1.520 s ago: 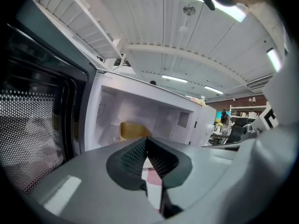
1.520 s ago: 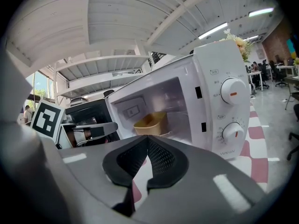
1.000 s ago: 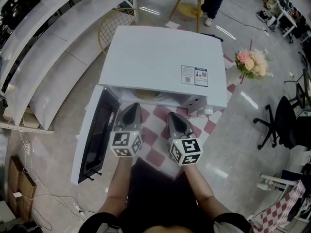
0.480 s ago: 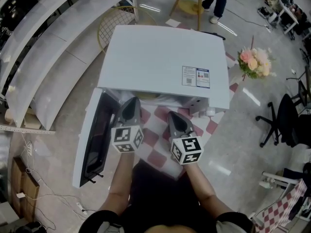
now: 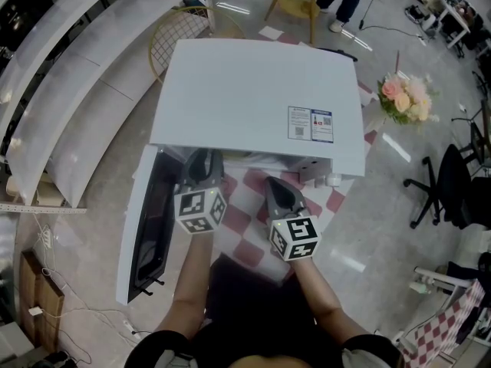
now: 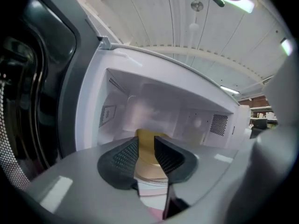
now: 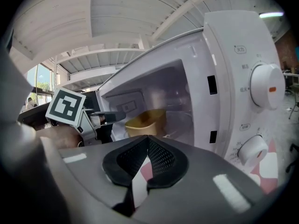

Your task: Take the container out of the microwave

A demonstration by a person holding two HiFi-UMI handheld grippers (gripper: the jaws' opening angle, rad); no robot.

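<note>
A white microwave (image 5: pixel 253 98) stands with its door (image 5: pixel 146 228) swung open to the left. Inside sits a yellow container (image 7: pixel 142 121), upright on the cavity floor. My left gripper (image 5: pixel 201 167) reaches into the microwave's mouth, and its jaws are opening. In the left gripper view the container (image 6: pixel 145 158) shows through the gap between the pads, still a little ahead and untouched by the left gripper (image 6: pixel 145 141). In the right gripper view the left gripper (image 7: pixel 110 117) points at the container. My right gripper (image 5: pixel 276 188) waits outside the opening, shut on nothing, its pads meeting at the tips (image 7: pixel 148 141).
The microwave rests on a red-and-white checked cloth (image 5: pixel 245 202). Its control knobs (image 7: pixel 266 85) are on the right front panel. A bunch of flowers (image 5: pixel 400 98) and an office chair (image 5: pixel 453 190) stand to the right. Long white shelves (image 5: pixel 69 75) run along the left.
My left gripper has pushed forward, and its tips now sit under the microwave's front edge. The right gripper has stayed where it was.
</note>
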